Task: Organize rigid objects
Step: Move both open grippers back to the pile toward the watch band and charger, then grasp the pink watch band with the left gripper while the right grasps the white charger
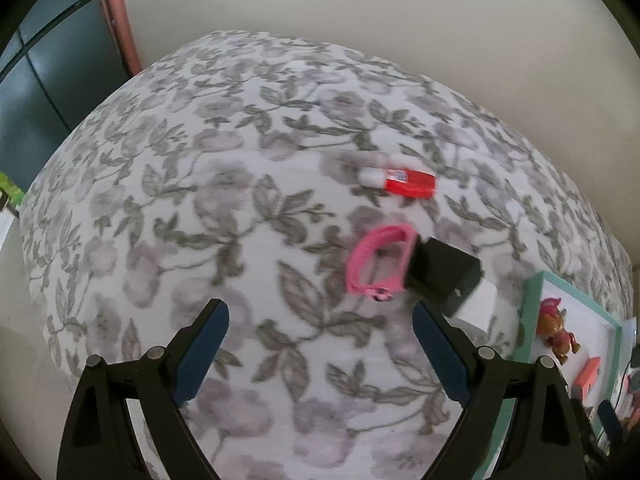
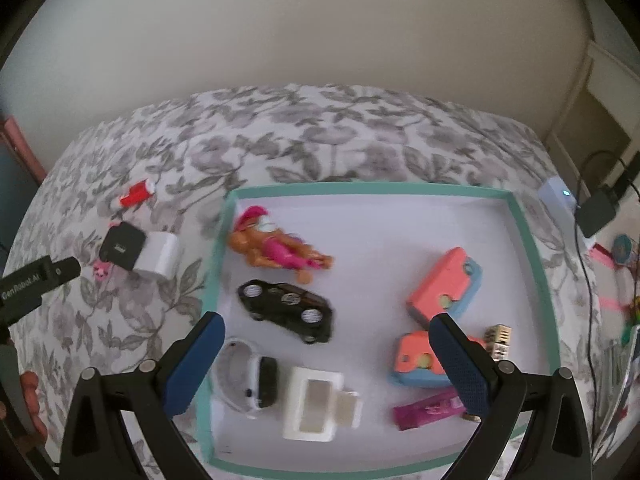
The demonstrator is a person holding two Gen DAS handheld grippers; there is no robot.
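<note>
1. Your cloth (image 1: 240, 208) is white with grey leaves and pale purple flowers.
2. Your tray (image 2: 524, 216) has a teal rim and a white floor.
3. Your toy car (image 2: 286, 310) is black.
4. Your toy dog (image 2: 276, 248) is orange and pink.
5. Your little bottle (image 1: 400, 179) is red with a white cap.
6. Your band (image 1: 378, 264) is pink.
7. Your finger pads (image 2: 196, 364) are blue.

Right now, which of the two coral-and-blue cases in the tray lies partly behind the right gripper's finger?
The nearer coral case, beside the dice; the farther coral case lies fully visible.
</note>
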